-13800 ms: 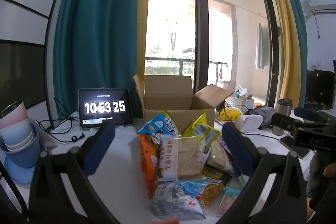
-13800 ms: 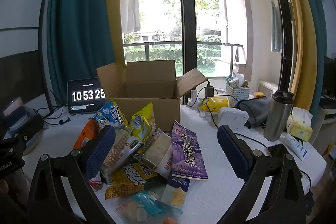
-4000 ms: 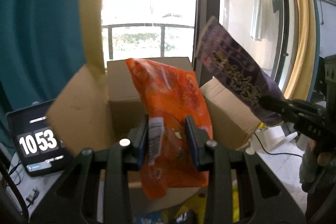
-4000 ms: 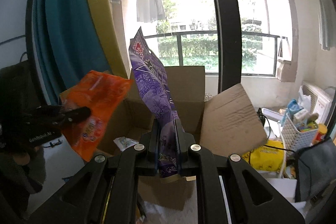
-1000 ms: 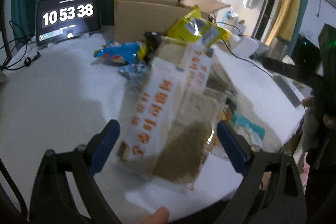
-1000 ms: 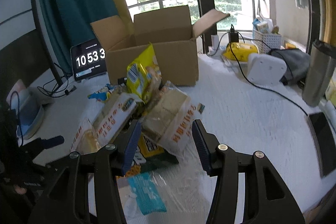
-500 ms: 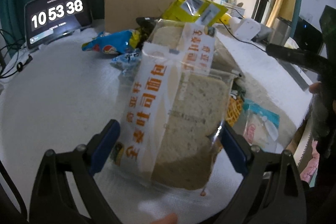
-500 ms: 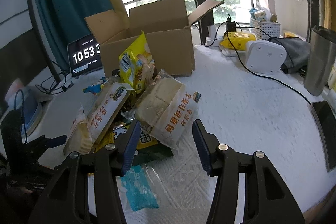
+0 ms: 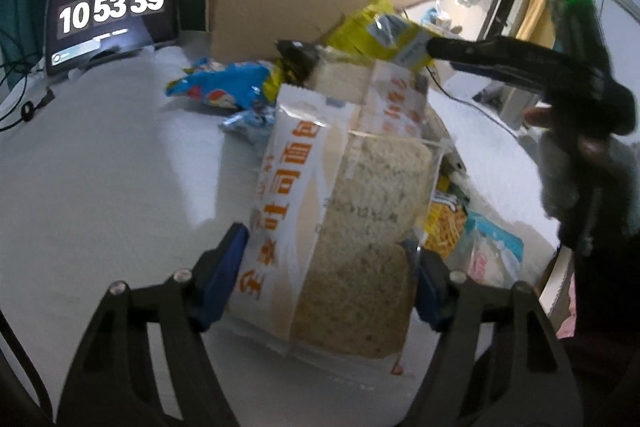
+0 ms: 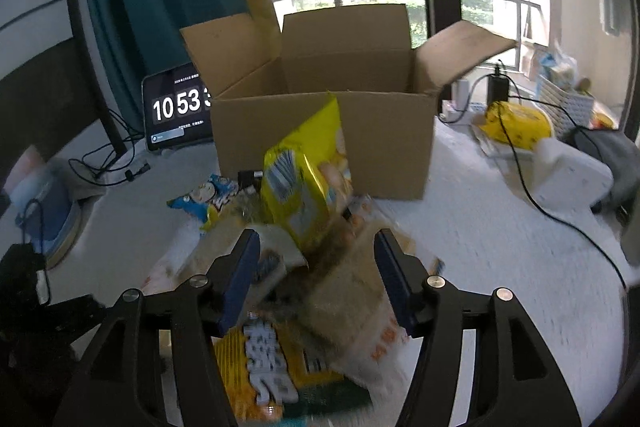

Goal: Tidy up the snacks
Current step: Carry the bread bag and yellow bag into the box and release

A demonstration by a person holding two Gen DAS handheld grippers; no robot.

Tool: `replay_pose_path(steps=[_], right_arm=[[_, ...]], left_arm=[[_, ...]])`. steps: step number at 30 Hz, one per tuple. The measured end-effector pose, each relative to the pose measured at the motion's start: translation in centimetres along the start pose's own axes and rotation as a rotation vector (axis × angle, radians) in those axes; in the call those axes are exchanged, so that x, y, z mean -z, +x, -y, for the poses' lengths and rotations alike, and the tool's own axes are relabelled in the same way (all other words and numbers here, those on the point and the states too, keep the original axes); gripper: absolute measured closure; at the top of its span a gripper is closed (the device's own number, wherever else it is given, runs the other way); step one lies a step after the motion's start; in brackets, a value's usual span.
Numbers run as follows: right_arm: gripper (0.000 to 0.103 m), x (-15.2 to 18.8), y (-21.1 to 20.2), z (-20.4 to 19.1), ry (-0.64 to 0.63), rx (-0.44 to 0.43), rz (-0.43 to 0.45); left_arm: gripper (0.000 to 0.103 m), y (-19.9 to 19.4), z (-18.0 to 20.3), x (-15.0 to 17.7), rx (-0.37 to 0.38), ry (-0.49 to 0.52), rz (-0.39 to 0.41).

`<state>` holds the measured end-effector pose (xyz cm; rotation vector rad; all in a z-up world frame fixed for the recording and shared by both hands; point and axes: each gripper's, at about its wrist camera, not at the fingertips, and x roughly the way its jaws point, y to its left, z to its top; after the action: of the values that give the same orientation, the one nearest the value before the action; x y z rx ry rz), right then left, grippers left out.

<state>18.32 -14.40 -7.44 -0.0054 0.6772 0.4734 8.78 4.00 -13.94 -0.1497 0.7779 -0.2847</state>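
Observation:
My left gripper (image 9: 326, 275) has its jaws closing, and the blue pads touch both sides of a white-and-orange bread packet (image 9: 340, 195) lying on the white table (image 9: 100, 167). Behind that packet sits the snack pile with a yellow bag (image 9: 376, 31) and a blue packet (image 9: 224, 87). My right gripper (image 10: 318, 267) hovers over the pile, jaws opening, pads pressing nothing. The yellow bag (image 10: 308, 183) leans upright just ahead of it, and a second bread packet (image 10: 352, 291) lies below. The open cardboard box (image 10: 320, 139) stands behind the pile.
A tablet clock (image 10: 176, 111) stands left of the box, with cables (image 10: 112, 163) and stacked bowls (image 10: 44, 203) further left. A white device (image 10: 568, 175), a yellow object (image 10: 516, 127) and a basket (image 10: 568, 107) sit at the right. A hand (image 9: 580, 131) holds the right gripper.
The left jaws have come in onto the sides of the bread packet. The right gripper has moved forward over the pile toward the box, and its jaws stand a little wider.

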Motion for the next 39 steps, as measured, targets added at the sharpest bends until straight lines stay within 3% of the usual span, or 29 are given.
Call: replay_pose_path(steps=[8,10,11,15,22,30,39], right_arm=[[0.040,-2.4,4.2,-0.6,-0.017,0.027,-0.051],[0.054,-2.5,4.7,-1.0,-0.028,0.041,-0.051],[0.070,-2.6,4.8,-1.2,-0.040,0.048,-0.057],[0.076,-2.9,4.6,-2.1,-0.087,0.050,-0.040],[0.079,-4.5,1.5,-2.5,-0.144,0.079,0.046],[0.079,-6.6,-1.7,-1.6,-0.144,0.079,0.141],[0.079,-8.4,-3.4,0.2,-0.140,0.078,0.210]], left_arm=[[0.029,-2.1,-3.2,-1.9,-0.045,-0.052,0.075],[0.029,-2.5,-4.0,-2.6,-0.056,-0.066,0.098],[0.029,-2.6,-4.3,-2.8,-0.063,-0.071,0.109],[0.029,-3.2,-5.6,-4.3,-0.089,-0.084,0.150],[0.029,-3.9,-5.7,-6.7,-0.153,-0.035,0.209],[0.029,-5.1,-4.8,-10.7,-0.207,0.019,0.313],[0.029,-5.1,-4.0,-14.8,-0.244,0.031,0.377]])
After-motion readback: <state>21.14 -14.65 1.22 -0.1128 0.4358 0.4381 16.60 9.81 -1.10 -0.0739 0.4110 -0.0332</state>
